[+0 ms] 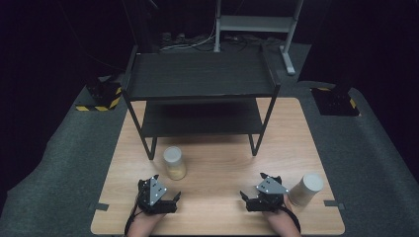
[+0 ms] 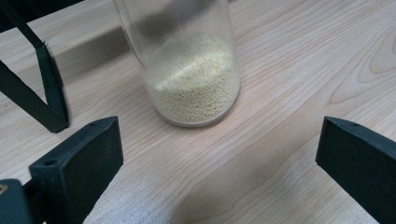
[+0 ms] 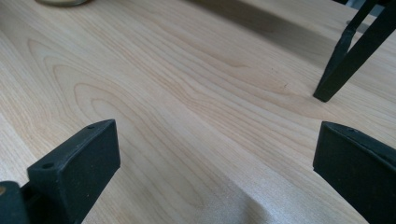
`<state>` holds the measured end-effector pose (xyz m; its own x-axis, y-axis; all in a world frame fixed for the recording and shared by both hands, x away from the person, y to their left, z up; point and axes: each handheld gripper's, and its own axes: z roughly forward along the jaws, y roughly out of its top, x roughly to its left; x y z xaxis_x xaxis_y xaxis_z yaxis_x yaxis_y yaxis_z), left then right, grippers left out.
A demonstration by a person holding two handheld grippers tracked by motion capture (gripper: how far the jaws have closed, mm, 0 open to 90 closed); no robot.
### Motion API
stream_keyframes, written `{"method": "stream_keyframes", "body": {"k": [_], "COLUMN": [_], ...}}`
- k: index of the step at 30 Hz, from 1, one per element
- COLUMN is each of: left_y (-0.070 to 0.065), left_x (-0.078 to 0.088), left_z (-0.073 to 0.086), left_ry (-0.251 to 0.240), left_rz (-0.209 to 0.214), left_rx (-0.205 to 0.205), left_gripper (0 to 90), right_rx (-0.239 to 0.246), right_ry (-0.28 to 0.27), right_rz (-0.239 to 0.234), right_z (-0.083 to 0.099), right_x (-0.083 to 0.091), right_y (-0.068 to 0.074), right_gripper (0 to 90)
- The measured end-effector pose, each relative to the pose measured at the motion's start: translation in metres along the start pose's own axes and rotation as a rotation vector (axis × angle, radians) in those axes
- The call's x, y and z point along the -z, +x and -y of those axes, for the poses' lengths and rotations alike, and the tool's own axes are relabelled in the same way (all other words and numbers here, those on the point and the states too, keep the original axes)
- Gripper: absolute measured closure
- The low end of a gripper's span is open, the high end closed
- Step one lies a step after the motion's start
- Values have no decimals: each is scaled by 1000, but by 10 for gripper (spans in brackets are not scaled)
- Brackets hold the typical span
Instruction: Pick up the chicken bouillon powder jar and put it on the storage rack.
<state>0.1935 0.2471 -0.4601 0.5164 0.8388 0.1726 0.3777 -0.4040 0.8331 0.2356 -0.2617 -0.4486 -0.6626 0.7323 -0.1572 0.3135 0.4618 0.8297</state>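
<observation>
Two jars stand upright on the wooden table (image 1: 217, 163), and two grippers rest near its front edge, one in each of the person's hands.

The first jar (image 1: 175, 162) is clear, with a pale lid, and holds a layer of fine yellowish grain in its lower part. It stands left of centre, just in front of the left front leg of the rack, and just beyond the left gripper (image 1: 159, 196). In the left gripper view this jar (image 2: 190, 70) sits ahead of the jaws and between their lines, not yet between the pads; both jaws are spread wide with bare wood between them, so the gripper is released and grasps nothing.

The second jar (image 1: 306, 188) also has a pale lid and stands near the table's right front corner, just beside the right gripper (image 1: 264, 193), on its outer side. The right gripper's jaws are likewise spread wide over bare table, released, with nothing between them; one black rack leg (image 3: 348, 60) stands farther off in its view.

One black rack (image 1: 200, 81) with two shelves, an upper and a lower, stands at the back half of the table; both shelves look bare
</observation>
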Motion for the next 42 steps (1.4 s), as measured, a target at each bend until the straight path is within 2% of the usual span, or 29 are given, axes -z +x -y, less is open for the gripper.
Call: {"method": "stream_keyframes", "body": {"k": [2,11,20,26,32,42], "left_y": [0,1,4,6,8,12], "left_x": [-1,-3,-3,-3,-3,0], "left_z": [-1,-3,-4,-3,-2,4], "left_ry": [7,17,19,16,13,-22], "left_rz": [4,8,17,22,26,35], "left_rx": [-13,-16,0,12,18,51], "left_gripper": [9,10,11,12,13,10], "right_rx": [-2,-4,1,-14,-3,-6], "right_ry": [7,-2,12,2,5,9], "right_rz": [-3,-6,-17,-20,-21,-29], "right_z": [-1,1,-2,0,-1,-1], "right_x": [-1,0,-1,0,-1,-1], "right_y": [-1,-1,-3,-5,-4,-5], "right_gripper": [0,0,0,0,0,0]}}
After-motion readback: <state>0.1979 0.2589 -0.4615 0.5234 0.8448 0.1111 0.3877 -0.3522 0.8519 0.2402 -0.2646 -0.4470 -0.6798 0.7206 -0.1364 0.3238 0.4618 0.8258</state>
